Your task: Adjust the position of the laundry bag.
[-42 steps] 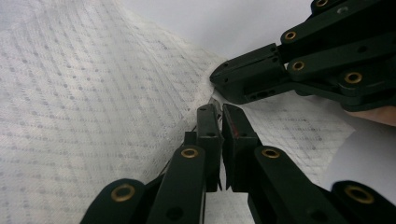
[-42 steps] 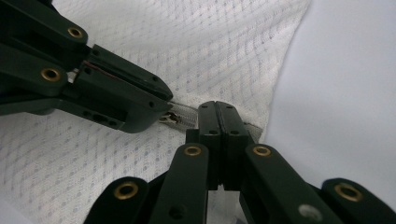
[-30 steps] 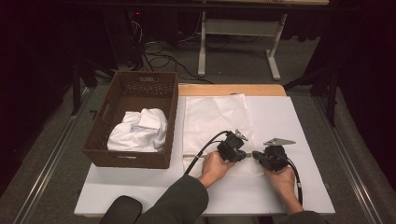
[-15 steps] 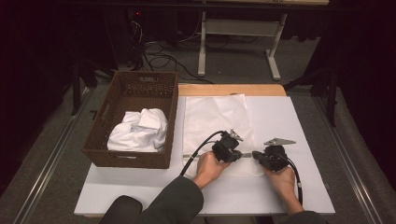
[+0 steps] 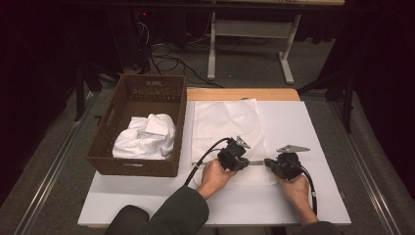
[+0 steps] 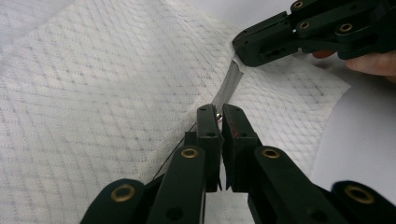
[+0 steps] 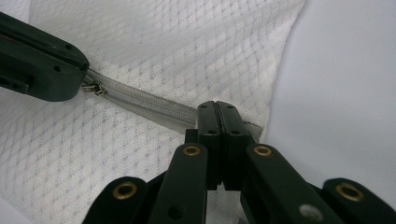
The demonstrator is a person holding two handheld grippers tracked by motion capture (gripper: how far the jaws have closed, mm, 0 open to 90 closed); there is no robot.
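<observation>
Mesh bag (image 5: 227, 132): white, flat on counter (image 5: 313, 205).
Left gripper (image 6: 217, 113): clamped on zipper pull (image 7: 93, 88).
Right gripper (image 7: 217, 108): clamped on zipper end (image 7: 252, 128).

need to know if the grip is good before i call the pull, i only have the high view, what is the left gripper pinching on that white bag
Observer: The left gripper is shut on the small metal zipper pull of the mesh bag.
Operator: and the right one
Observer: The right gripper is shut on the grey zipper tape, near the bag's edge.
Operator: zipper open or closed between them
Observer: Between the two grippers the zipper teeth look joined, in the right gripper view.
</observation>
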